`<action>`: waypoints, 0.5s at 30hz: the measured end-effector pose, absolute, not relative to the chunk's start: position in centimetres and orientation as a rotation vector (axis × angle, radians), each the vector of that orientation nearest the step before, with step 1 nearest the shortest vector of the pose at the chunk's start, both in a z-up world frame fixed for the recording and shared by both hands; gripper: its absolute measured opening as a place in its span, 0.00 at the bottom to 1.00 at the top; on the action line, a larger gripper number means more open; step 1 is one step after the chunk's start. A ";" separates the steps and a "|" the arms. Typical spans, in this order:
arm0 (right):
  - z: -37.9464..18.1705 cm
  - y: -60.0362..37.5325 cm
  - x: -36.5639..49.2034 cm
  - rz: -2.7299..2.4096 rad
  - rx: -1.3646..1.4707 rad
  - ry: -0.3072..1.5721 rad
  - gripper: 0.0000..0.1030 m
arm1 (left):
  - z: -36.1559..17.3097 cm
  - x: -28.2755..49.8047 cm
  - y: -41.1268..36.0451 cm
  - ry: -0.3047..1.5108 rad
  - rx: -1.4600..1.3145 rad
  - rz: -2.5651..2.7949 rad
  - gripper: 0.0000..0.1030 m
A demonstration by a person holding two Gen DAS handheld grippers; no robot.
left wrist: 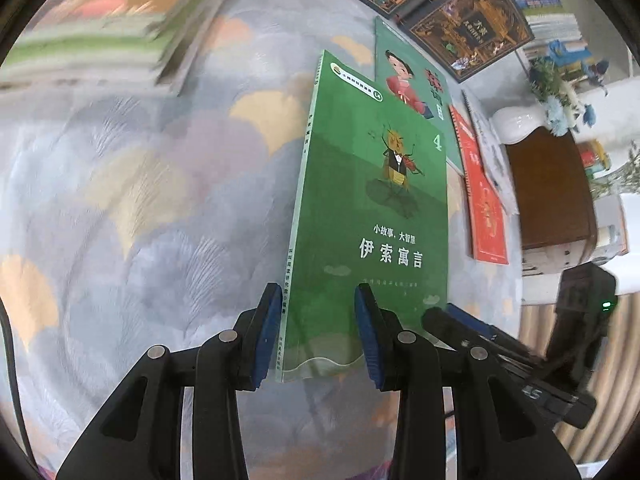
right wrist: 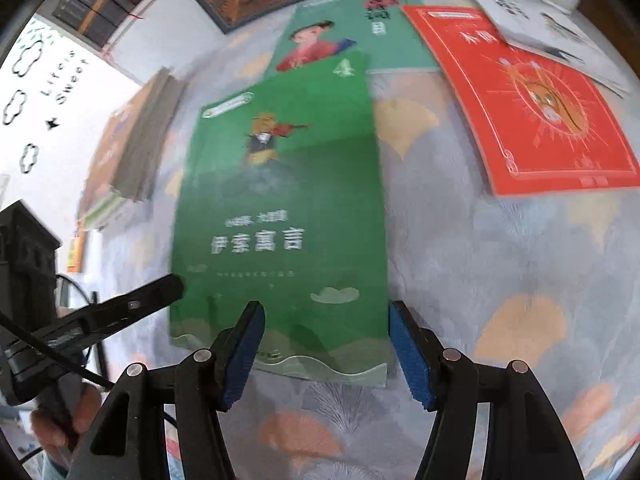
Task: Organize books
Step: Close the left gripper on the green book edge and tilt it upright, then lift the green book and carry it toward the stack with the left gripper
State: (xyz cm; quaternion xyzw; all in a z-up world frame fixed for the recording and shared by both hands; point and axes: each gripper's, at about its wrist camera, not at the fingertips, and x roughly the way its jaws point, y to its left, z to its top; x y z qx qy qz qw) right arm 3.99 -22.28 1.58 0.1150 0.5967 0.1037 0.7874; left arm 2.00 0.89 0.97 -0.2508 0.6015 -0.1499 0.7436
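Left tool clamps green book near spine edge; right tool straddles its near right corner, pads apart, contact unclear. Book lifted above tabletop. Beyond: red book, far stack.

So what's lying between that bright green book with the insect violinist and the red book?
In the left wrist view, a paler green book showing a child in red lies between the green book and the red book; the green book overlaps it. Otherwise, bare patterned cloth.
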 end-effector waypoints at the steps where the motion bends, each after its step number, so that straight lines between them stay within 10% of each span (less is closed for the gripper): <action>1: 1.7 -21.9 3.8 0.200 0.220 1.282 0.59 | 1.0 1.8 1.0 1.313 -0.547 -0.341 0.32; 15: 1.7 -20.9 2.2 0.056 0.184 1.210 0.56 | 0.7 1.5 0.9 1.292 -0.539 -0.452 0.32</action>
